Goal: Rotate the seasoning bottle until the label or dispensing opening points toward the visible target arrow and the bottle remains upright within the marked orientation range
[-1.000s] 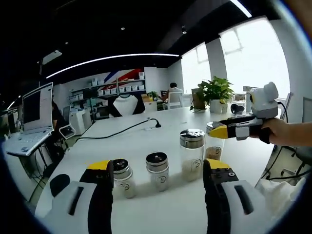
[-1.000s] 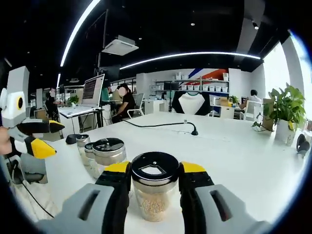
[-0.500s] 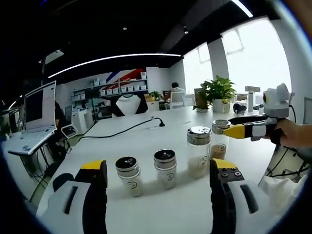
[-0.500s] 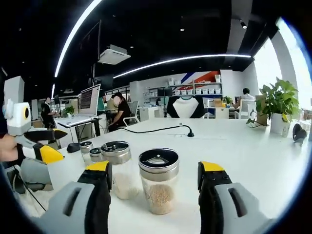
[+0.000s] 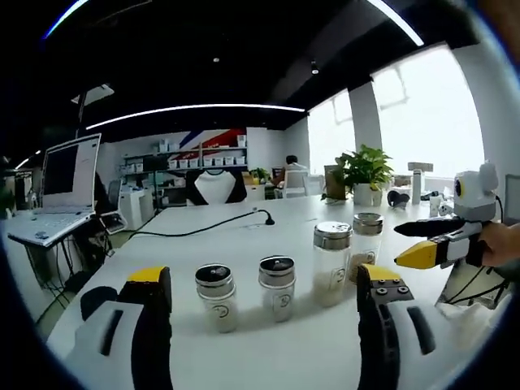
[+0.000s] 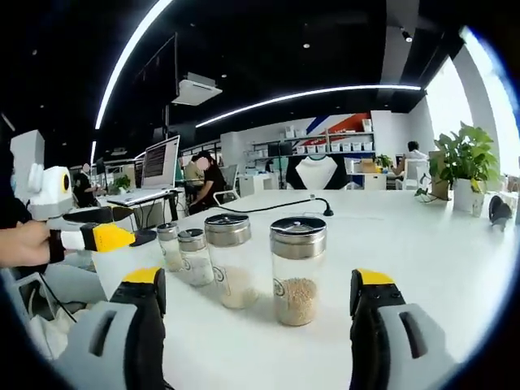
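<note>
Four bottles stood upright in a row on the white counter [image 5: 268, 349] ahead of the left gripper [image 5: 264, 305], whose fingers gaped wide and empty. The right gripper [image 6: 258, 302], clamped round the seasoning bottle [image 6: 297, 270] a second earlier, had let go and backed off, so the bottle now stood free between and just beyond its spread fingers. No target arrow was visible, so the turn seemed done but unconfirmed.

You are working in an open-plan office: a long white table [image 5: 244, 236] with a cable across it, a laptop [image 5: 61, 183] at a desk beside it, storage shelves [image 6: 329, 150] behind, seated people beyond.
</note>
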The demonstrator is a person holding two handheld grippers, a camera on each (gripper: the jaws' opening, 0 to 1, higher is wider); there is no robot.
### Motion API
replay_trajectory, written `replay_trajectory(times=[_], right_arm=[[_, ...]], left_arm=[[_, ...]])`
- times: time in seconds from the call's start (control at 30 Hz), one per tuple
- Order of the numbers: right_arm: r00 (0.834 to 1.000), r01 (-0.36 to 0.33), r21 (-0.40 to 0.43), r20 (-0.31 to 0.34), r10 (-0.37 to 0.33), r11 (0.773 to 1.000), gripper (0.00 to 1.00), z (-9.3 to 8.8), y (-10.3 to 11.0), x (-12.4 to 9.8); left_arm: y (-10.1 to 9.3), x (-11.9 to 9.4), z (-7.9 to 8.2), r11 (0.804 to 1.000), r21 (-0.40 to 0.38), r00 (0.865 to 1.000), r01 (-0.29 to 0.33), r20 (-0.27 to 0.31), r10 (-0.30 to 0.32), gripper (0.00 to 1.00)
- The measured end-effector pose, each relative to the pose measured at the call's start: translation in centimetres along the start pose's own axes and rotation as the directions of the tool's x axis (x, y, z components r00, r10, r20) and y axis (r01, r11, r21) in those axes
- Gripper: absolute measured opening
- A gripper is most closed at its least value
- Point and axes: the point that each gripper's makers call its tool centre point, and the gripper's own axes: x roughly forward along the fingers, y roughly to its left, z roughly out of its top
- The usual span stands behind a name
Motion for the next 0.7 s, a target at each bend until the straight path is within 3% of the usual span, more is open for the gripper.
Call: replay_trajectory(times=[0.27, 0.7], right_arm=[[1.0, 0.007, 0.027, 0.017, -0.007, 1.0, 0.99, -0.2, 0.2, -0.7], [1.0, 0.011, 0.036, -0.007, -0.011, 0.999, 0.97, -1.2, 0.7, -1.4]], left_arm=[[0.4, 0.0, -0.9, 1.0, -0.007, 1.0, -0.007, 0.004, 0.008, 1.0], [0.5, -0.3, -2.1, 1.0, -0.007, 1.0, -0.003, -0.01, 0.003, 1.0]])
